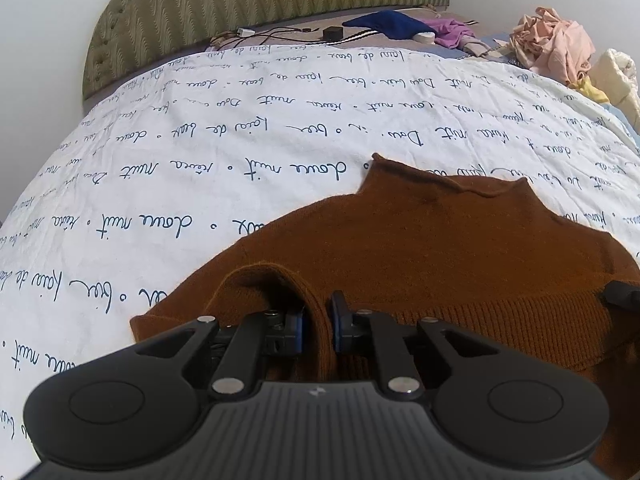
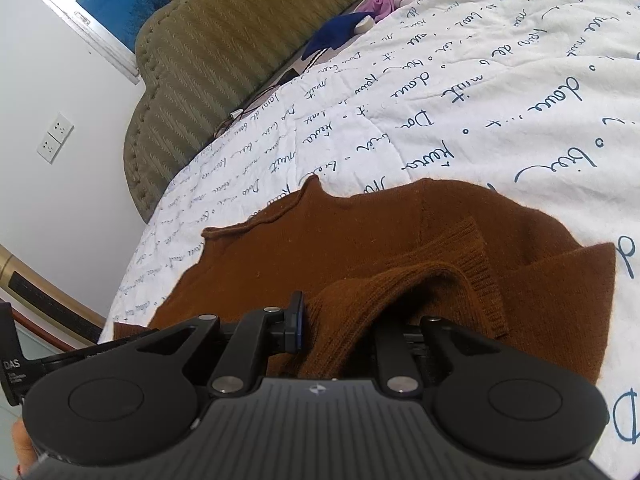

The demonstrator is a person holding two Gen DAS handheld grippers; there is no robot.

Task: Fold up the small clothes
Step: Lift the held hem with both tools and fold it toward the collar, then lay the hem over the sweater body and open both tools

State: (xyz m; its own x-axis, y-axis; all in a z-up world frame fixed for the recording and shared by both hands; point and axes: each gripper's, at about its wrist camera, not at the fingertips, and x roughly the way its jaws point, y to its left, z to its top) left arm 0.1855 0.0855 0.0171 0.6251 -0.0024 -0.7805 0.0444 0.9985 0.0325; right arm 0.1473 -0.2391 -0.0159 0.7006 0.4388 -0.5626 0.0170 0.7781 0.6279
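Gripping the ribbed hem of the brown sweater (image 1: 420, 240) on the bed (image 1: 200, 152), left gripper (image 1: 316, 326) and right gripper (image 2: 340, 328) are mid-fold; next, judging by this, lay the hem toward the collar.

One brown sweater (image 1: 420, 240) lies on one white quilt (image 1: 200, 152) before one green headboard (image 1: 240, 8), with two grippers, left gripper (image 1: 316, 322) and right gripper (image 2: 340, 320).

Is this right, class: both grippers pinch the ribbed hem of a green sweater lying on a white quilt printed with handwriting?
Not quite: the sweater is rust brown, not green, as both wrist views show. The rest holds: the left gripper and right gripper each pinch its ribbed hem on the white quilt printed with handwriting.
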